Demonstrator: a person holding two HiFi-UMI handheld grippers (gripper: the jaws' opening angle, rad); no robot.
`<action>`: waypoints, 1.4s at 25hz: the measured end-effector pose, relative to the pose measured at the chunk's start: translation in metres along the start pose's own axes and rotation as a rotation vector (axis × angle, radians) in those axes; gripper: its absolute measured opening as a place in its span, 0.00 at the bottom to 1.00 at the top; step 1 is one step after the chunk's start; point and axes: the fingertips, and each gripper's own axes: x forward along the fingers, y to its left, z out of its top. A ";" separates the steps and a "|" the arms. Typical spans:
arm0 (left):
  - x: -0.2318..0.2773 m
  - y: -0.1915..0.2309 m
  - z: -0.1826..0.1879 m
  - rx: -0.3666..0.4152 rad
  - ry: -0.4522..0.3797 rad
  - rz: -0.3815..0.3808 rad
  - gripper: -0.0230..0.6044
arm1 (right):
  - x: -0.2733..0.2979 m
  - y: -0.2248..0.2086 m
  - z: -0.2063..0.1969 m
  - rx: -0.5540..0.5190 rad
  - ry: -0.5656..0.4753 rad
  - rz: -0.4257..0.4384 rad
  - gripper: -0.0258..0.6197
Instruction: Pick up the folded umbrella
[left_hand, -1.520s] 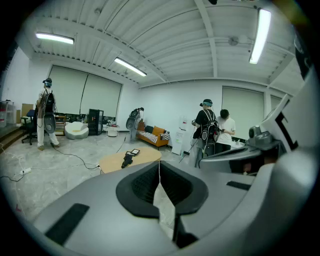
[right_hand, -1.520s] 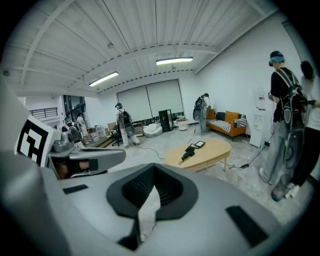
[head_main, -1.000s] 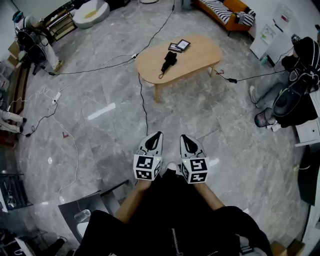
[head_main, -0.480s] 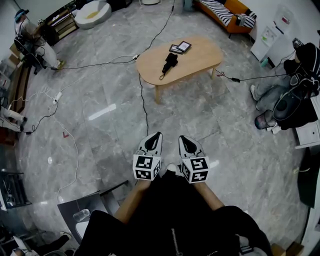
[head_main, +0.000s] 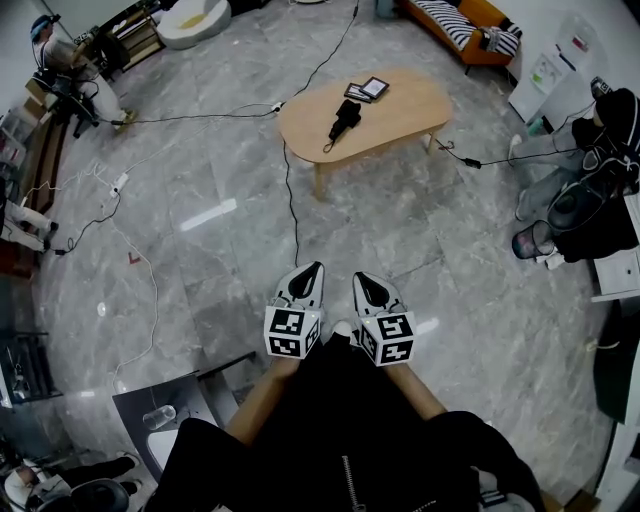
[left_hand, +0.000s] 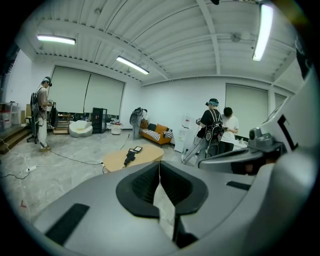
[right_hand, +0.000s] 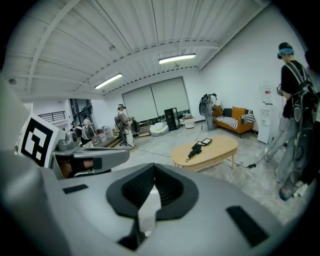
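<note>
Folded umbrella (head_main: 343, 120) pickup couldn't really be called underway at this point; only the approach step was in hand, as far as could be judged.

The left hand-held gripper (head_main: 313, 272) was held low and close to the body, jaws pressed together with nothing pinched. The right hand-held gripper (head_main: 362, 279) was parked just beside it and was seen the same way in its own view, pads meeting at the tip with nothing caught between them. Both were aimed roughly toward the far side of the room.

Past the tips, a wide stretch of grey marble floor (head_main: 200, 260) was laid out, crossed by a black cable (head_main: 292, 215) running back toward the table leg.

Further out, the umbrella was found lying on the oval wooden worktop (head_main: 400, 105), well apart from either gripper, with its strap trailed toward the near edge. Two small flat dark items (head_main: 362, 90) were set just beside its far end.

For the next move, that whole gap would need to be closed first, with the cable being something to be tripped on. Then one set of jaws would have to be opened and brought down across the umbrella's body, well clear of the flat items.
</note>
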 end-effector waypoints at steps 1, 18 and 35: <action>-0.001 -0.001 -0.001 0.003 0.003 0.001 0.06 | -0.001 0.000 -0.002 0.005 0.001 0.001 0.06; 0.029 0.026 0.002 -0.005 0.015 -0.006 0.06 | 0.036 -0.002 0.006 -0.015 0.020 0.006 0.06; 0.112 0.114 0.056 -0.005 0.006 -0.082 0.06 | 0.136 -0.024 0.064 0.018 0.025 -0.088 0.06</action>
